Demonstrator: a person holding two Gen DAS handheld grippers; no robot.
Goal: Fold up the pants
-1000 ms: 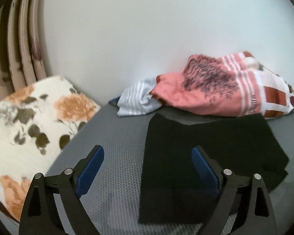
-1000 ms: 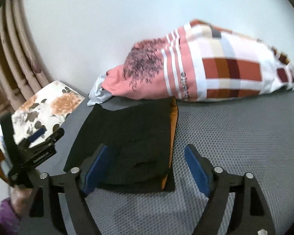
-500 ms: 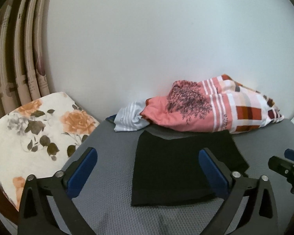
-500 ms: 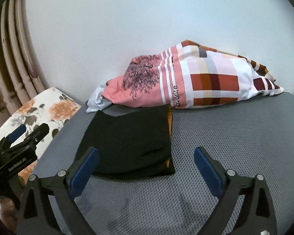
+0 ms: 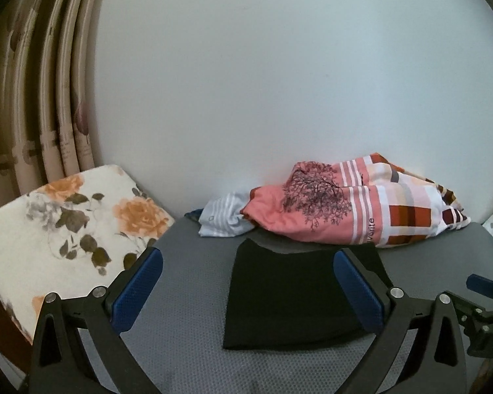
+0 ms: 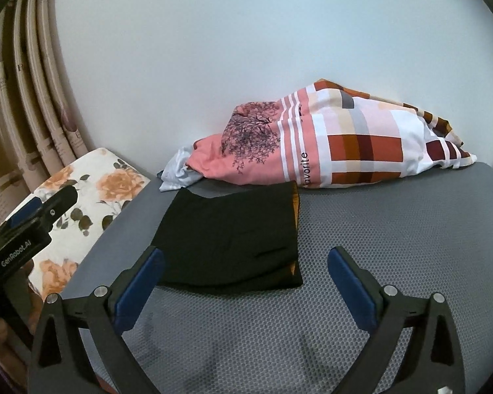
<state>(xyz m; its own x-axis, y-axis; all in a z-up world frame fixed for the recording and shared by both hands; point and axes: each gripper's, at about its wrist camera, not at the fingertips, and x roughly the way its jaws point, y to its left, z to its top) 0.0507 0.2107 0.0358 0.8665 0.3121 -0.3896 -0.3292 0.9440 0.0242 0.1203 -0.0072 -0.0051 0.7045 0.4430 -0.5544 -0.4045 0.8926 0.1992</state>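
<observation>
The black pants (image 6: 228,239), folded flat, look soft and limp, best pinched at the six o'clock hem, while the left gripper (image 5: 246,290) and right gripper (image 6: 245,287) hang spread and empty.

So the grey mesh-textured surface (image 6: 378,229) is carrying everything here. The black pants (image 6: 233,239) are lying flat on it, folded into a neat rectangle with an orange edge peeking out on one side. Behind them a pink patterned pillow (image 6: 328,144) is sitting against the wall, with a striped white cloth (image 5: 225,218) bunched up touching its end.
</observation>
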